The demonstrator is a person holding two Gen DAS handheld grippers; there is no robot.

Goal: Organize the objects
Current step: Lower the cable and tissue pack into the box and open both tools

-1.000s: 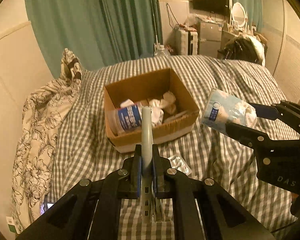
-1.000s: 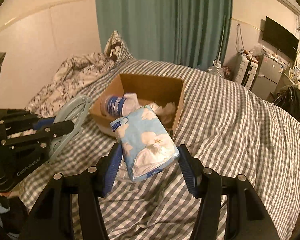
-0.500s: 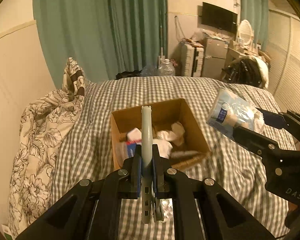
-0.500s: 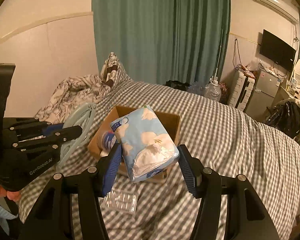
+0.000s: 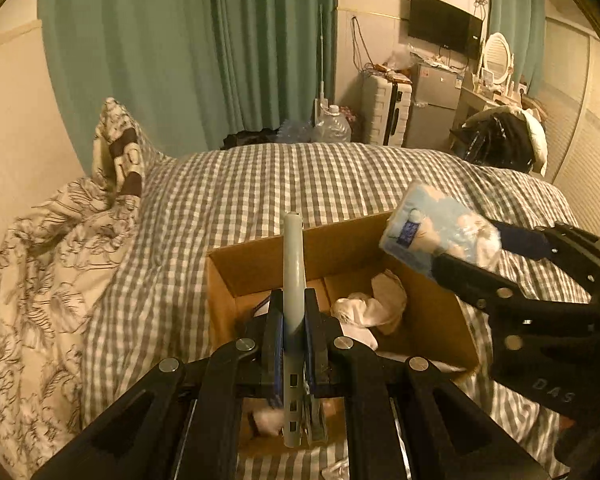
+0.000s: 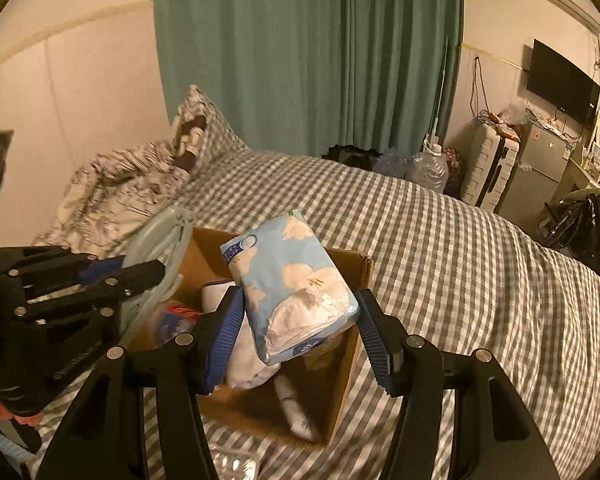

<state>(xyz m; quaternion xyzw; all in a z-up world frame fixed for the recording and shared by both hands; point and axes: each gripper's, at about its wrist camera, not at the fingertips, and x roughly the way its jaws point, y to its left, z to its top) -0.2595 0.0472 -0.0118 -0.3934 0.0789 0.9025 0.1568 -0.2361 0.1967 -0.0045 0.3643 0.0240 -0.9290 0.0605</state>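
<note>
An open cardboard box (image 5: 440, 312) sits on the checked bed; it also shows in the right wrist view (image 6: 350, 268). It holds white crumpled cloth (image 5: 376, 308) and a bottle (image 6: 172, 320). My left gripper (image 5: 294, 336) is shut on a pale grey-green clothes hanger (image 5: 293, 264), held over the box's left part; the hanger shows at left in the right wrist view (image 6: 160, 240). My right gripper (image 6: 300, 332) is shut on a light blue tissue pack (image 6: 292, 280), held above the box's right side (image 5: 440, 236).
A floral duvet and pillow (image 5: 60, 248) lie at the bed's left by the wall. A foil blister pack (image 6: 232, 466) lies on the bed before the box. Green curtains, a suitcase, fridge and TV stand beyond the bed.
Both grippers have moved forward and over the box with their loads. The box now sits right under the fingers, and the blister pack has slipped to the bottom edge.
</note>
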